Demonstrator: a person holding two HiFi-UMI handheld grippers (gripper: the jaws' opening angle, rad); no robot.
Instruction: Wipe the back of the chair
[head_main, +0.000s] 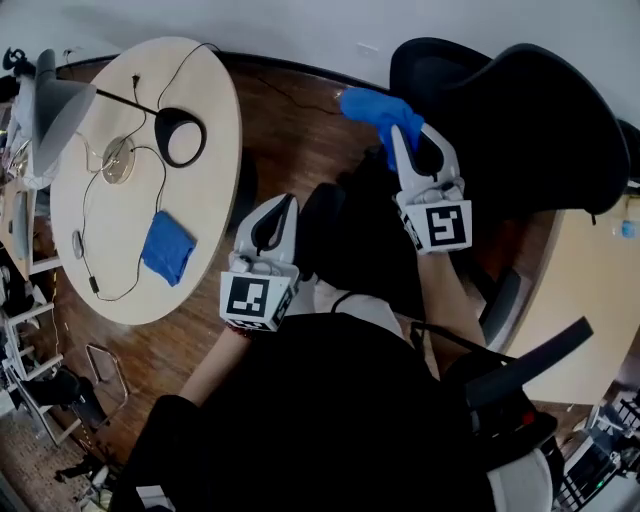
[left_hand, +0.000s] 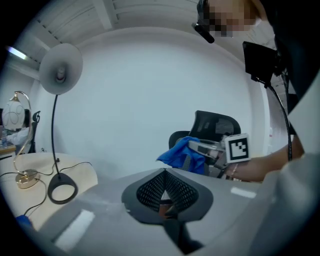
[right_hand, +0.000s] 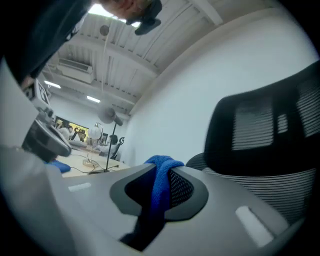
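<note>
Right gripper: our right gripper (head_main: 412, 136) is clamped on the blue cloth (head_main: 372, 106). In the right gripper view the fabric runs down between the two pads and bunches above the tips.
Why held so: with the wad out ahead of the jaws, we judge that cloth, not plastic, will meet the surface first.
Left gripper: our left gripper (head_main: 284, 206) has its jaws brought together tip to tip with nothing between them. It sits lower and nearer the body, apart from the right one. We read it as idle and out of the wiping path.
Task's thing: the chair back (head_main: 545, 115), black mesh, stands just ahead and to the right of the cloth. In the right gripper view bare wall shows between cloth and mesh, so we see no contact.
Stage (judgement): approach only, and the wipe is not yet begun.
Edges: the back has a rounded rim with the mesh stretched inside it. We would lay the cloth flat on the mesh and run it out to the rim. Hard jaw tips could snag the mesh if the wad slips.
Open room: there is free space above the wooden floor (head_main: 290, 140) between the grippers and the chair.
Left side: the round table (head_main: 215, 110) lies well apart and carries a second cloth (head_main: 167, 247) and a desk lamp (head_main: 181, 137). Neither is in the way.
Right side: an armrest (head_main: 530, 360) lies near the right forearm, so elbow swing is tighter there.
</note>
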